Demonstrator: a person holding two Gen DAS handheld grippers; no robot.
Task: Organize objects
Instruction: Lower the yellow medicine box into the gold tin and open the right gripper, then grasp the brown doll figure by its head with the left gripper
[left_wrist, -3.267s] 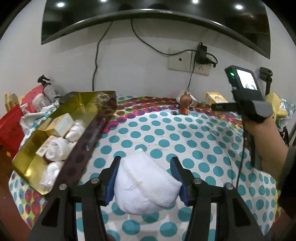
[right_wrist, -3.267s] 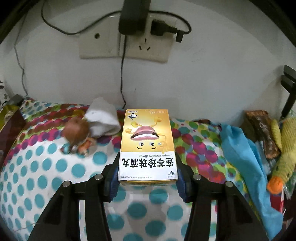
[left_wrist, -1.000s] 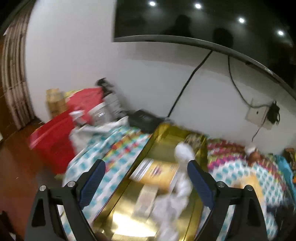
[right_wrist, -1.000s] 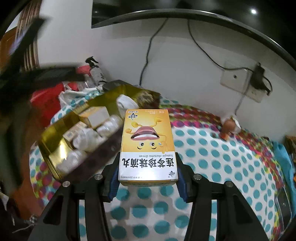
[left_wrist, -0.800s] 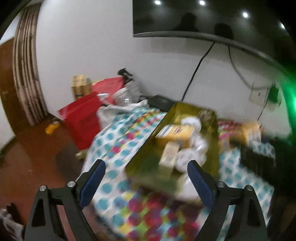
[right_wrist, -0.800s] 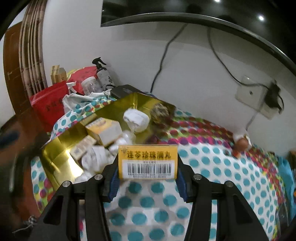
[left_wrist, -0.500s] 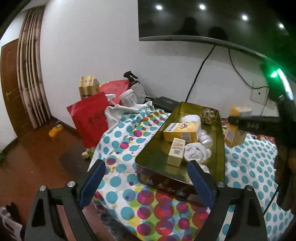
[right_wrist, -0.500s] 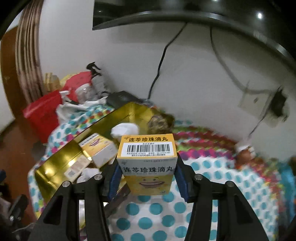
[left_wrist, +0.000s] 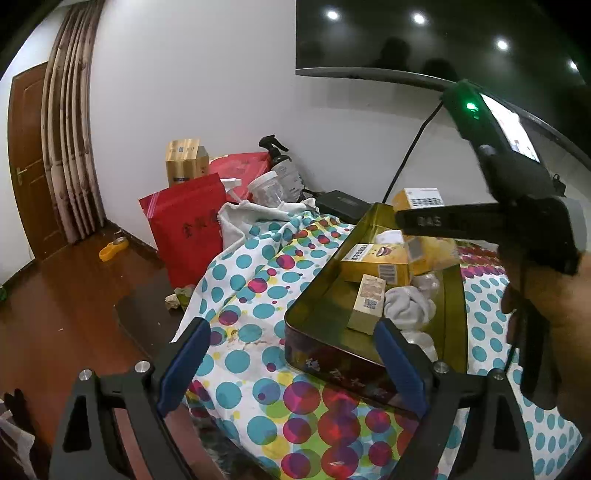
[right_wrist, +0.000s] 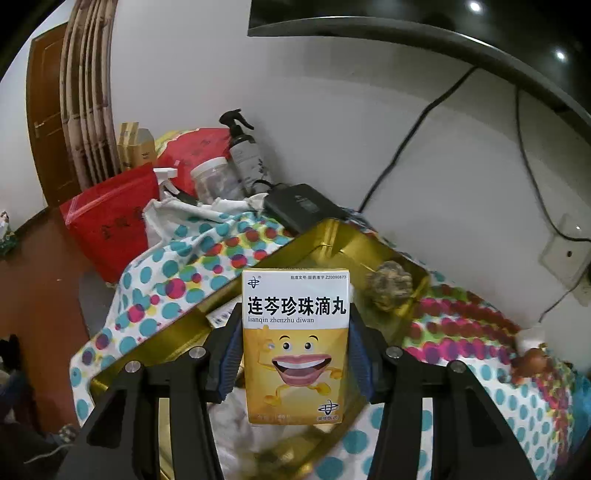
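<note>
Left wrist view: your left gripper (left_wrist: 291, 354) stands spread wide with nothing between its blue pads, hanging over the near end of the gold tin (left_wrist: 314, 295) on the dotted cloth (left_wrist: 251, 280). Only this view looks into the tin: a yellow box lying flat (left_wrist: 373, 260), a small upright carton (left_wrist: 367, 304) and white rolled cloths (left_wrist: 406, 302). Your right hand (left_wrist: 546, 295) and its gripper body cross the right side and hide the tin's far corner; the held box top (left_wrist: 421, 197) shows above that gripper.

Right wrist view: your right gripper (right_wrist: 293, 354) is clamped on the yellow medicine box (right_wrist: 295, 343), upright with its smiling face toward the camera, over the tin. The box blocks most of the tin's interior; a brown ball (right_wrist: 389, 290) sits in the far corner. Beyond are a red bag (right_wrist: 110, 225), a spray bottle (right_wrist: 243, 155), a clear jar (right_wrist: 212, 181) and a black adapter (right_wrist: 303, 206).
</note>
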